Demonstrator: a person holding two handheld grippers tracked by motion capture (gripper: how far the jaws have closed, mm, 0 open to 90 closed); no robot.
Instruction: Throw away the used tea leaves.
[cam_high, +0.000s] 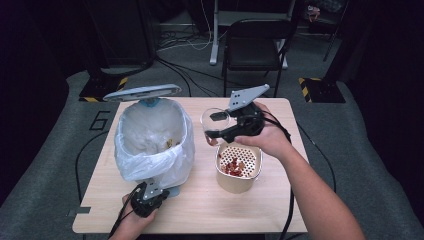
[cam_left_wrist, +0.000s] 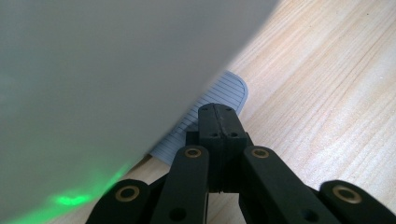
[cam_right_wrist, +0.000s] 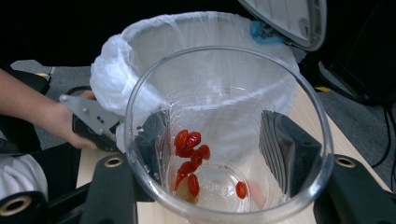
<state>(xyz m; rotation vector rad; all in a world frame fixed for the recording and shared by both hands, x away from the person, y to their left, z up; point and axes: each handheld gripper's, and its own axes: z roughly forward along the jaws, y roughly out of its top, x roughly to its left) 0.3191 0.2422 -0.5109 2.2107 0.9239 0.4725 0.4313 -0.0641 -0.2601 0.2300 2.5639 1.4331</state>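
Observation:
My right gripper (cam_high: 218, 131) is shut on a clear glass cup (cam_high: 214, 121), which is tipped on its side above the table between the bin and a beige container (cam_high: 239, 175). Several red pieces (cam_right_wrist: 189, 149) cling to the inside of the cup (cam_right_wrist: 224, 93). A perforated strainer insert with red bits (cam_high: 234, 165) sits in the container. The bin, lined with a white bag (cam_high: 150, 145), has its grey lid (cam_high: 142, 92) raised. My left gripper (cam_left_wrist: 217, 112) is shut, with its tips resting on the bin's ribbed grey pedal (cam_left_wrist: 229, 88) at the table's front.
The wooden table (cam_high: 200, 210) has free room at the front right and along the far edge. The bin's white wall (cam_left_wrist: 116, 70) stands close against my left gripper. A black folding chair (cam_high: 255, 45) stands behind the table, and cables trail over the grey floor.

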